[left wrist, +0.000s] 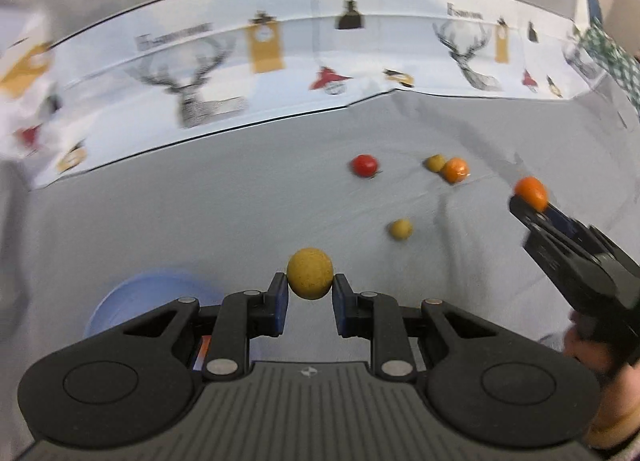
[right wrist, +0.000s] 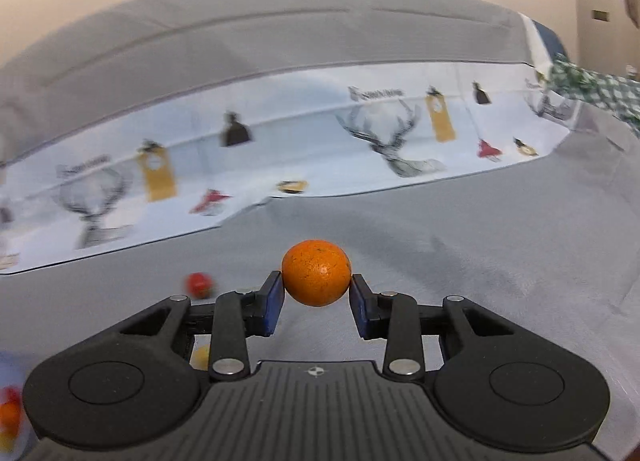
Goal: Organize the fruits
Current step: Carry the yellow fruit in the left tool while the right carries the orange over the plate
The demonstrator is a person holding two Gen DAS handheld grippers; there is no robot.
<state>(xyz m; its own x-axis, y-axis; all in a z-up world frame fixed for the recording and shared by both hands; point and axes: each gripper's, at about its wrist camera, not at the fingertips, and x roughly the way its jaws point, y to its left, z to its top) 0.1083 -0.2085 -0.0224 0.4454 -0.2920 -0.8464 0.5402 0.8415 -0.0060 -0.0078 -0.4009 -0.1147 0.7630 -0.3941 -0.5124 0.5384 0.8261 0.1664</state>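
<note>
A yellow round fruit [left wrist: 310,275] sits between the blue pads of my left gripper [left wrist: 310,285], which is shut on it above the grey cloth. My right gripper [right wrist: 316,283] is shut on an orange fruit [right wrist: 316,271]. In the left wrist view this right gripper [left wrist: 526,203] shows at the right edge, with the orange fruit [left wrist: 531,191] at its tip. Loose on the cloth lie a red fruit [left wrist: 364,165], a yellow-green fruit [left wrist: 435,162] touching another orange one [left wrist: 456,170], and a small yellow fruit [left wrist: 401,229].
A pale blue bowl [left wrist: 120,301] sits at the lower left, partly behind my left gripper. A white deer-print cloth [left wrist: 192,93] runs along the far side. A green checked cloth [left wrist: 612,57] lies at the far right. Blurred red and orange fruits [right wrist: 10,409] show at the left edge.
</note>
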